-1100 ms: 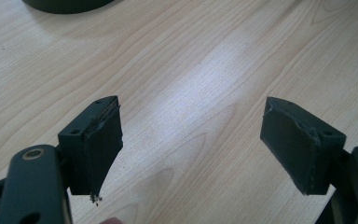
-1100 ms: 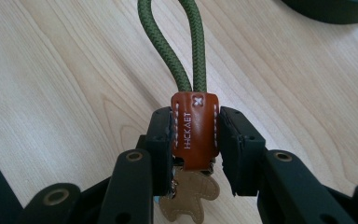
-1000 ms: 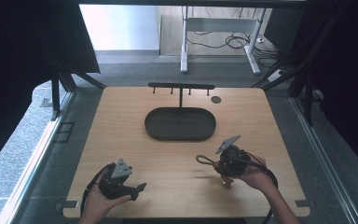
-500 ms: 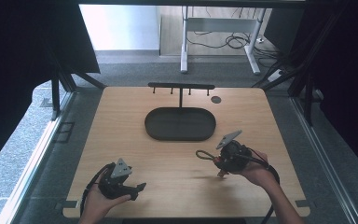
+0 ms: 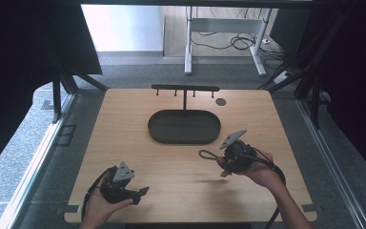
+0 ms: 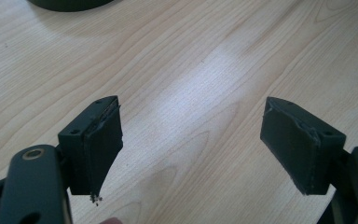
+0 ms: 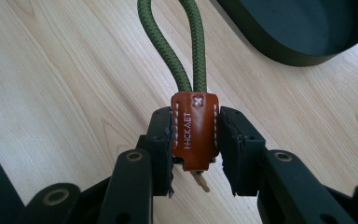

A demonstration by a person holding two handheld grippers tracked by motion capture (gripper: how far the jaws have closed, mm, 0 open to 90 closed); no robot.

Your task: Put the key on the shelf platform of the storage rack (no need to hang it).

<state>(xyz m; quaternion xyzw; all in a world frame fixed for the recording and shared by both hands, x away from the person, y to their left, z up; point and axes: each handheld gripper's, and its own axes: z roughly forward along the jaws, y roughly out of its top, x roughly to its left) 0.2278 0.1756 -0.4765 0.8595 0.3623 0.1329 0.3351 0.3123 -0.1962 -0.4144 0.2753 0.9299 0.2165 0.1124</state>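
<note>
Bare table [image 5: 138, 157] separates tray [image 5: 184, 127] from jaws-clamped keychain [image 7: 194, 130].

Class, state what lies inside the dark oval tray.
The tray looks empty in the high view; the right gripper view shows part of its bare dark floor, the rest being cut off.

Light: daylight from the top of the high view, bright on the floor beyond the table [image 5: 124, 143].
Surroundings: dark at left and right edges.
Glare: pale sheen at centre of the left gripper view.
Focus: gripper views sharp, slightly soft near the bottom corners.
</note>
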